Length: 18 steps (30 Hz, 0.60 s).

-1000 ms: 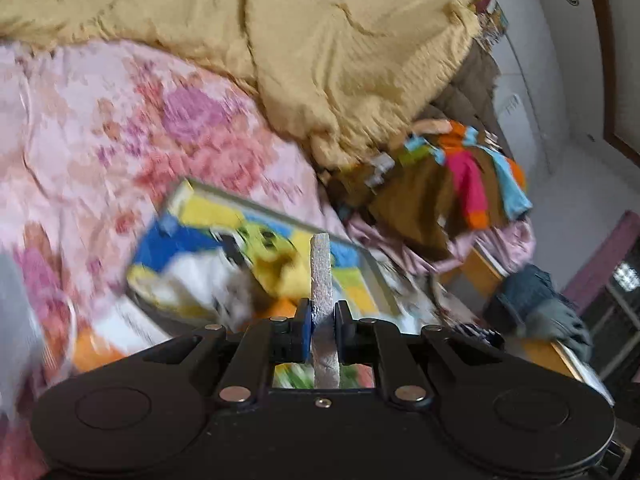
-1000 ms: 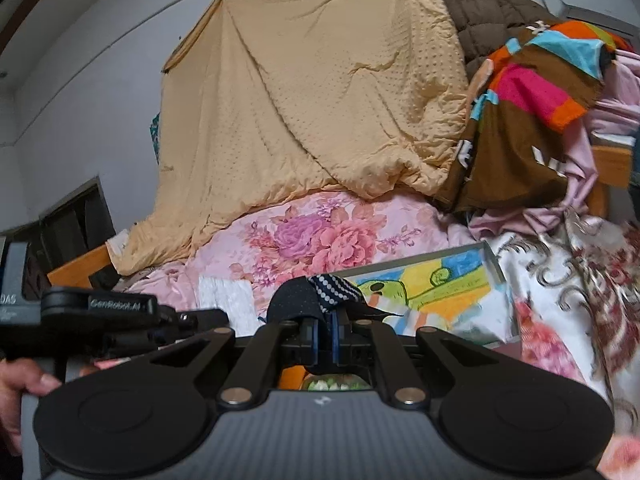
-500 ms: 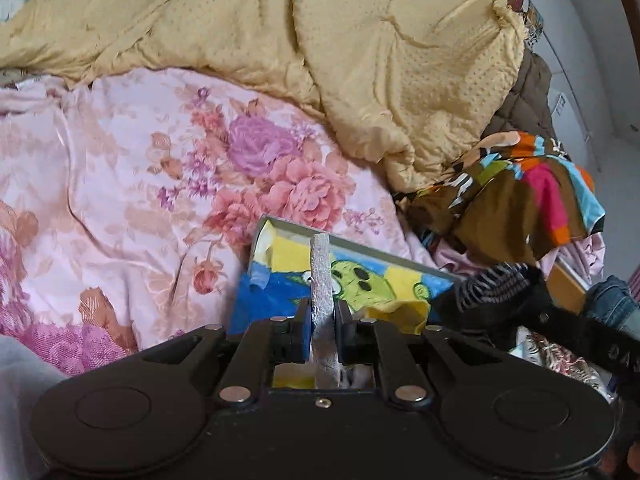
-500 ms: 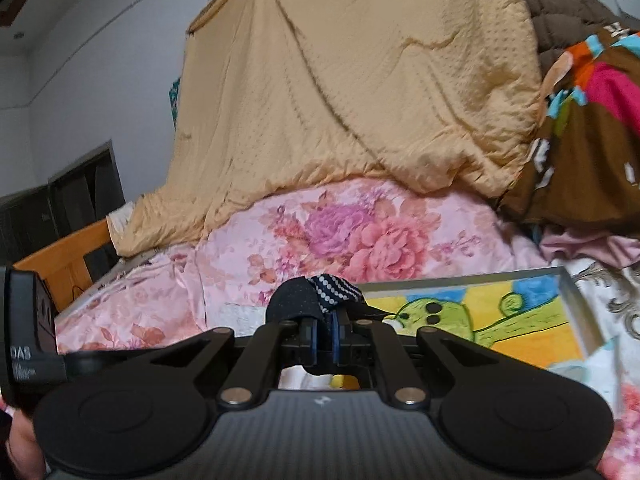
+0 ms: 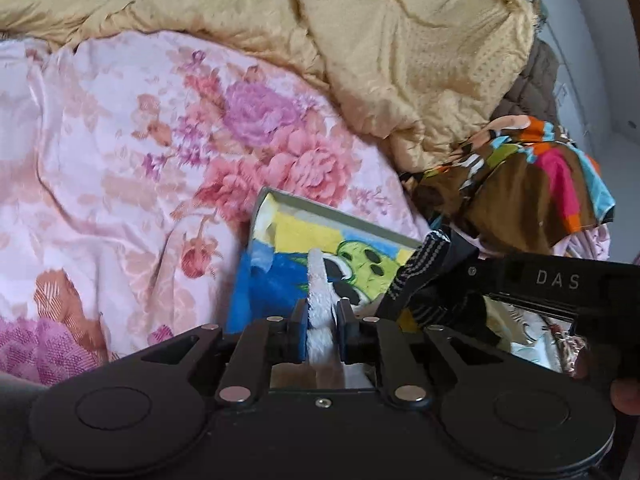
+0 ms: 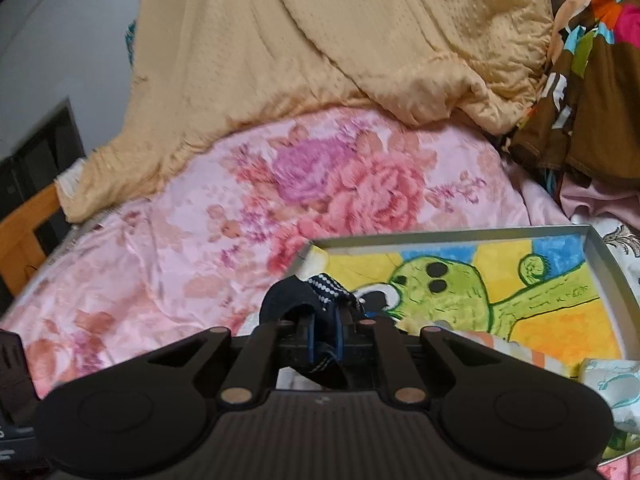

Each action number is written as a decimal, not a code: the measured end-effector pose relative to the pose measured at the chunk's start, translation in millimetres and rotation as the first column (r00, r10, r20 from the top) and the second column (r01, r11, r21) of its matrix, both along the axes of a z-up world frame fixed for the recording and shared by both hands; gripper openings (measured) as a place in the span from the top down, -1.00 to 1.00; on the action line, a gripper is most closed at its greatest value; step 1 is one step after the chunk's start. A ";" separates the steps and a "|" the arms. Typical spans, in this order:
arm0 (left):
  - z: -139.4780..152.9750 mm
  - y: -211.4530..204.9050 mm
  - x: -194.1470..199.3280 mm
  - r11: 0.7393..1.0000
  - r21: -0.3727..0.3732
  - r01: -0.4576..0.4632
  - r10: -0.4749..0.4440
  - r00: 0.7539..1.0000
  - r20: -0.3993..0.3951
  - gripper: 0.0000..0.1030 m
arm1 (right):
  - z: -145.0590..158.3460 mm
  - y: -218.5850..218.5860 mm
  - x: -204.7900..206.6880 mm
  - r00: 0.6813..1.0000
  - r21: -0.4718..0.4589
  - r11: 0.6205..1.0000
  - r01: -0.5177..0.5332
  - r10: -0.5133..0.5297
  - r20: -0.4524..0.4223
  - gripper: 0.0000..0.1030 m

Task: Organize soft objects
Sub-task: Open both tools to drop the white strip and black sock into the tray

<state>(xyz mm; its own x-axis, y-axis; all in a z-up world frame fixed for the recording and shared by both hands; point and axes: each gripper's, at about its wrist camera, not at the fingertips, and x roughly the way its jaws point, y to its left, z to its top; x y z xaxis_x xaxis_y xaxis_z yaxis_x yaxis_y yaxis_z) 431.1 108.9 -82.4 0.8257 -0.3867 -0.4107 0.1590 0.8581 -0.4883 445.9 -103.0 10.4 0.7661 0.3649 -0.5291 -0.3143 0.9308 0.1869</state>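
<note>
White sock [image 5: 318,280]: pinches it in left gripper [image 5: 322,312] and dark sock [image 6: 292,300] in right gripper [image 6: 324,328], jaws just starting to open, above near end of tray [image 6: 440,236] on floral quilt [image 6: 160,260], apparently for release there.

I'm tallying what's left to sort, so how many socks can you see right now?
2. A white fuzzy sock sits between the left gripper pads; a dark sock with a dotted cuff sits in the right gripper. Both jaws are opening. More could be hidden in the tray.
</note>
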 end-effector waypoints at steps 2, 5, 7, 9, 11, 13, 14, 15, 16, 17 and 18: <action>-2.9 -0.6 2.8 1.000 0.004 -0.003 0.003 1.000 -0.007 0.68 | -2.7 1.2 2.8 1.000 -0.021 1.000 0.007 -0.007 -0.004 0.74; -6.2 -1.8 5.2 1.000 0.015 -0.004 0.004 1.000 -0.017 0.62 | -5.1 4.3 5.9 1.000 -0.052 0.999 0.014 -0.014 -0.010 0.38; -6.7 -1.3 5.6 1.000 0.007 -0.010 0.010 1.000 -0.019 0.53 | -4.9 5.8 5.4 1.000 -0.074 0.997 0.019 -0.019 -0.002 0.00; -6.7 0.1 6.1 1.000 -0.005 -0.012 0.011 1.000 -0.023 0.38 | -3.5 7.2 4.1 1.000 -0.090 0.996 0.020 -0.019 0.011 -0.09; -6.0 1.2 5.8 1.000 -0.014 -0.018 0.018 0.999 -0.029 0.32 | -1.4 6.7 2.3 0.999 -0.103 0.994 0.029 -0.027 0.018 -0.21; -5.4 1.4 4.8 0.999 -0.026 -0.027 0.026 0.999 -0.039 0.19 | 0.1 4.6 0.6 0.999 -0.106 0.993 0.043 -0.041 0.024 -0.34; -5.3 0.8 4.1 0.999 -0.032 -0.031 0.029 0.999 -0.046 0.17 | 0.9 1.9 -0.4 0.998 -0.100 0.994 0.051 -0.049 0.025 -0.44; -4.7 -0.6 3.3 0.999 -0.034 -0.031 0.029 0.998 -0.050 0.13 | 0.9 -0.4 -1.5 0.998 -0.093 0.994 0.056 -0.054 0.023 -0.48; -3.7 -2.8 1.9 0.999 -0.028 -0.027 0.026 0.998 -0.050 0.06 | 0.8 -3.0 -2.5 0.998 -0.091 0.994 0.062 -0.060 0.021 -0.55; -2.5 -5.0 0.5 1.000 -0.018 -0.024 0.023 0.999 -0.046 0.02 | 0.9 -6.3 -3.4 0.998 -0.093 0.993 0.069 -0.067 0.020 -0.63; -1.0 -7.4 -1.5 1.000 -0.004 -0.022 0.021 0.999 -0.040 -0.07 | 0.9 -8.6 -4.4 0.997 -0.097 0.992 0.075 -0.073 0.018 -0.66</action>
<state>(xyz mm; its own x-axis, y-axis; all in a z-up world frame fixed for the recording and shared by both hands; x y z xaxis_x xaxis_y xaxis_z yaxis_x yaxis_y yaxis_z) 429.6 101.5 -83.5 0.8167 -0.3709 -0.4420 0.1206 0.8588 -0.4978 441.5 -111.6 11.3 0.7971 0.2542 -0.5478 -0.2458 0.9651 0.0903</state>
